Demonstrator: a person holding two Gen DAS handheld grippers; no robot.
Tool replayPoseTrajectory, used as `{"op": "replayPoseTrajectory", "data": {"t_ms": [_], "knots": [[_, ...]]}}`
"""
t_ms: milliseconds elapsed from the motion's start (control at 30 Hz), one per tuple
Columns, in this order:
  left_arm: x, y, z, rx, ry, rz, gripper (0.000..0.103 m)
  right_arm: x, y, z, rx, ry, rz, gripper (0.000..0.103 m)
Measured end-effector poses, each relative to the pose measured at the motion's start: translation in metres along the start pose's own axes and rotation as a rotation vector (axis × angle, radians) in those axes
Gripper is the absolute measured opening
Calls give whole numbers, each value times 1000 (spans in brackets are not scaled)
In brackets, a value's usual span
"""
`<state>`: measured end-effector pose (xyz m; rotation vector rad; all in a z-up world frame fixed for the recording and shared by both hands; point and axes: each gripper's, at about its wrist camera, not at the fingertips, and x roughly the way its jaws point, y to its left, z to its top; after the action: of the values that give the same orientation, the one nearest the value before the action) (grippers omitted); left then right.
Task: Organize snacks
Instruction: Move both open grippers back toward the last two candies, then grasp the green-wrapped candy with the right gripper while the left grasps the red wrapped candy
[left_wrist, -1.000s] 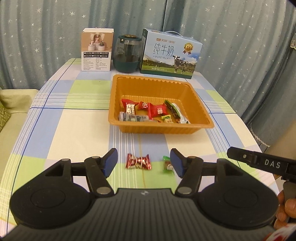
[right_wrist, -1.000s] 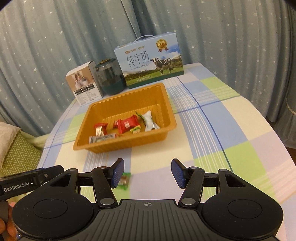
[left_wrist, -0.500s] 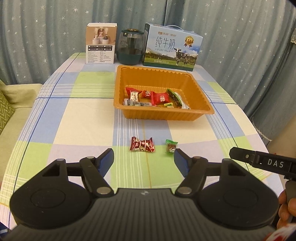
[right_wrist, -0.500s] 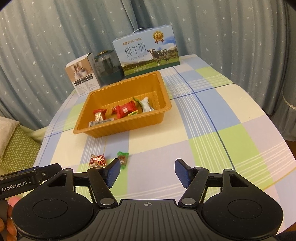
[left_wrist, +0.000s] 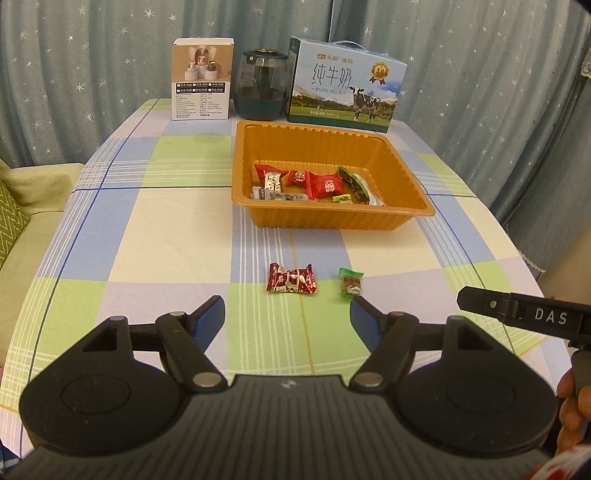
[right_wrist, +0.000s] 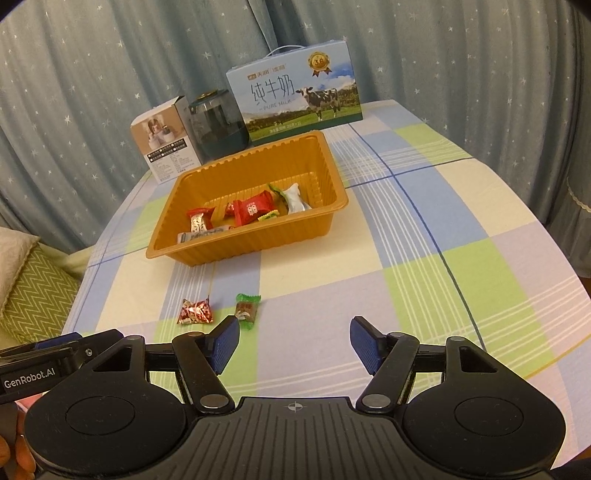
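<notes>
The left gripper has its fingers spread wide with nothing between them. Just ahead of the gap lies the red-wrapped candy, resting flat on the checked tablecloth, a little nearer the left finger's side than the right but inside the line of both tips. The green-wrapped candy lies just beyond the tip of the right finger, close to it yet not touching, and apart from the red one.

The right gripper is likewise wide open and empty. From its camera both loose candies sit off toward the left finger: the green-wrapped candy lies just ahead of that finger's blue pad, nearly at its tip, and the red-wrapped candy lies further out to the left, outside the gap. Bare cloth fills the space between the right gripper's fingers.

Farther ahead of both pairs of fingers stands the orange tray, holding several wrapped snacks gathered along its near wall. Behind the tray stand a white box, a dark jar and a milk carton, in front of a starred curtain.
</notes>
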<state>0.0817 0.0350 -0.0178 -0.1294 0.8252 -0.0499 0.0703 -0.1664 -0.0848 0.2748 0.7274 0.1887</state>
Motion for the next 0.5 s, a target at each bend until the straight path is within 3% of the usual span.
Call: {"op": "replayPoseTrajectory", "data": {"t_ms": [500], "knots": [[48,17,4,146,67,15,74,49,14,-9,-46,35,38,66]]}}
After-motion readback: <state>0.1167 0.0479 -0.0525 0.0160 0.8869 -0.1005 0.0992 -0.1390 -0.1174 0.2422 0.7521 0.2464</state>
